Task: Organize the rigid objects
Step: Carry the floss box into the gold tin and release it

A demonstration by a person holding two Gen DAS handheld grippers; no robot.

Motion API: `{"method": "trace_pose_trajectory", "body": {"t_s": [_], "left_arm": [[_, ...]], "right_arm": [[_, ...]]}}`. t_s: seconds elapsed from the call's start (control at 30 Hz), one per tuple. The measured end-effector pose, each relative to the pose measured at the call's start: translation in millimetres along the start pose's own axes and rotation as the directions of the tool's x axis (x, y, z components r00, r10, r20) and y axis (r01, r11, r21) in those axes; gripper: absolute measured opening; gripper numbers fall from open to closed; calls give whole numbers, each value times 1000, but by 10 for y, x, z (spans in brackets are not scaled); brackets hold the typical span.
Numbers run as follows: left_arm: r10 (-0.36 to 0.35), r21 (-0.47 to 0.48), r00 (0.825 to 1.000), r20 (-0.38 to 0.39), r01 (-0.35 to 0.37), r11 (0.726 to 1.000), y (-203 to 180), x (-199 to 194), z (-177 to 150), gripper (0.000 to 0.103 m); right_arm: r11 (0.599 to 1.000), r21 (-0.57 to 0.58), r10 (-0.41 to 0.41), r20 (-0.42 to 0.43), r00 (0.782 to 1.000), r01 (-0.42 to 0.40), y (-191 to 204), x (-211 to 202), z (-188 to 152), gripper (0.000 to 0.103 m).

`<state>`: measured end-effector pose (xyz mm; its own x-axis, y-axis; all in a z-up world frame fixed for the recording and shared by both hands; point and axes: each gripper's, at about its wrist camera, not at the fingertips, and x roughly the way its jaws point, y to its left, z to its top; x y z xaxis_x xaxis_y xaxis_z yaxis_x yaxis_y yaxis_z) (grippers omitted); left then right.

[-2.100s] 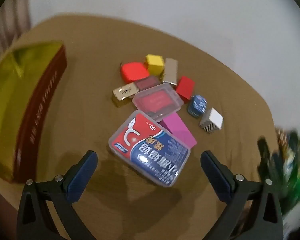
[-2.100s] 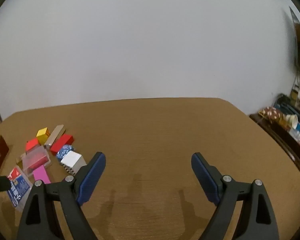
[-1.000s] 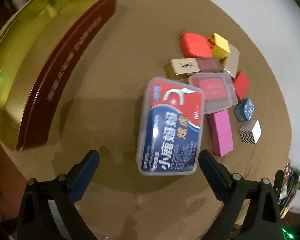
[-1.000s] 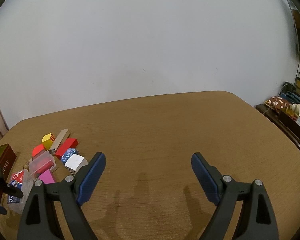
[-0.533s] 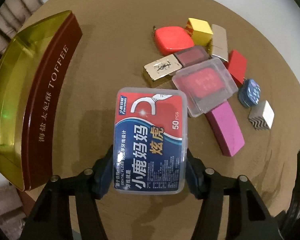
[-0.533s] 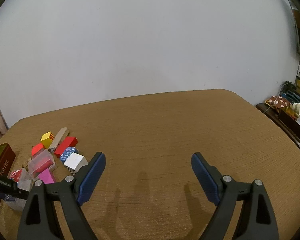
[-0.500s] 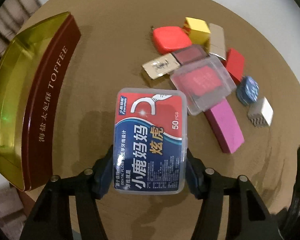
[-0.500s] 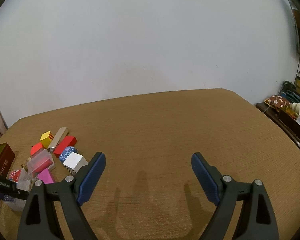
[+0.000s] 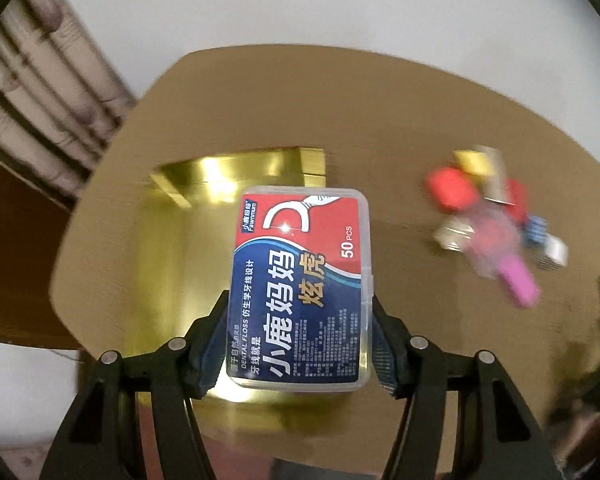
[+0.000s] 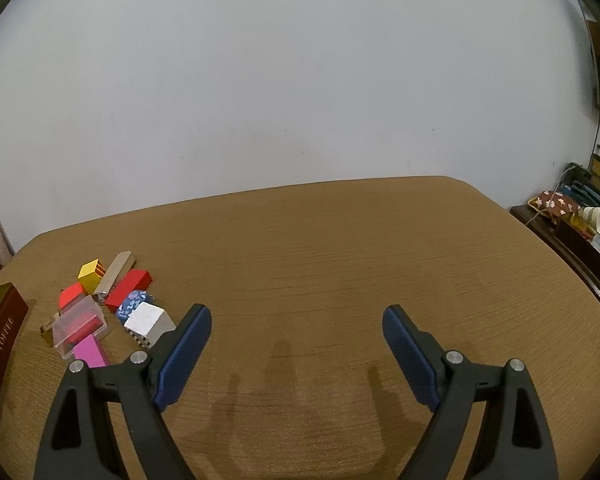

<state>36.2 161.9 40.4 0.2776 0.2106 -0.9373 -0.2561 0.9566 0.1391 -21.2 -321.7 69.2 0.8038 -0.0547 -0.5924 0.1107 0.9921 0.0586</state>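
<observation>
Left gripper pinches the dental floss box by its long sides; light, stiff, likely slippery plastic. Right gripper spread, empty.

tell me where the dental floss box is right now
In the left wrist view the dental floss box sits clamped in the left gripper, held above the open gold tin.

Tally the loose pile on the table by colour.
Red pieces: 2
Yellow cube: 1
Beige bar: 1
Blue piece: 1
White cube: 1
Pink block: 1
Gold bar: 1
Clear case: 1
Total: 9
</observation>
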Motion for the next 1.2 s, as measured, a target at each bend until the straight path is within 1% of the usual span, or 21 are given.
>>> {"method": "trace_pose_trajectory", "body": {"t_s": [0.07, 0.1, 0.2, 0.23, 0.33, 0.37, 0.4, 0.47, 0.57, 0.63, 0.7, 0.77, 0.83, 0.9, 1.0, 1.03, 1.1, 1.13, 1.2], "left_arm": [[58, -7, 998, -2, -58, 998, 288, 184, 60, 57], [74, -13, 997, -3, -74, 997, 355, 270, 105, 57], [55, -9, 998, -36, -55, 998, 609, 523, 231, 57], [63, -13, 997, -35, -64, 998, 658, 612, 266, 57], [78, 17, 997, -28, -78, 997, 694, 759, 310, 57], [84, 38, 996, -24, -83, 996, 728, 777, 413, 57], [93, 44, 995, -23, -92, 995, 733, 807, 417, 57], [97, 40, 995, -31, -95, 995, 754, 880, 430, 57], [91, 17, 995, -42, -91, 996, 697, 875, 352, 58], [95, 25, 995, -43, -94, 995, 677, 891, 340, 60], [109, 34, 994, -24, -108, 994, 594, 820, 285, 60], [104, 57, 994, -19, -103, 993, 579, 762, 284, 61], [98, 57, 995, 14, -99, 993, 573, 653, 251, 62], [119, 58, 991, 57, -122, 991, 564, 493, 226, 69], [68, -5, 989, 133, -68, 998, 566, 100, 88, 71], [56, -17, 984, 170, -54, 998, 543, -64, -2, 73], [43, -36, 971, 236, -36, 999, 498, -371, -220, 86], [21, -49, 961, 275, -7, 999, 481, -536, -375, 90], [-9, -65, 946, 324, 32, 997, 457, -787, -688, 93]], "right_arm": [[1000, -5, -4, -2, 1000, 4, 13, 6, 1, 90], [1000, -7, -7, -2, 1000, 7, 20, 9, 0, 90], [1000, -14, -12, -3, 1000, 12, 30, 10, -5, 90], [1000, -16, -13, -4, 1000, 13, 30, 10, -7, 90], [1000, -24, -19, -6, 1000, 19, 46, 17, -11, 90], [999, -26, -21, -6, 1000, 21, 50, 17, -14, 90], [999, -28, -23, -6, 1000, 23, 55, 17, -15, 90], [999, -34, -26, -4, 1000, 26, 62, 12, -18, 90], [999, -40, -30, -4, 1000, 30, 77, 13, -22, 90], [998, -43, -35, -6, 999, 34, 85, 17, -24, 90], [998, -46, -35, -6, 999, 35, 97, 25, -24, 90], [998, -47, -35, -7, 999, 35, 103, 26, -24, 90], [998, -47, -34, -10, 999, 33, 98, 27, -22, 90], [998, -46, -31, -14, 999, 30, 89, 26, -19, 90], [999, -44, -26, -21, 999, 26, 90, 41, -15, 90], [999, -43, -25, -25, 999, 24, 93, 51, -14, 90], [999, -42, -17, -34, 999, 16, 90, 67, -14, 90], [999, -46, -3, -48, 999, 1, 95, 90, -11, 90], [997, -68, 37, -91, 995, -43, 135, 122, -6, 90]]}}
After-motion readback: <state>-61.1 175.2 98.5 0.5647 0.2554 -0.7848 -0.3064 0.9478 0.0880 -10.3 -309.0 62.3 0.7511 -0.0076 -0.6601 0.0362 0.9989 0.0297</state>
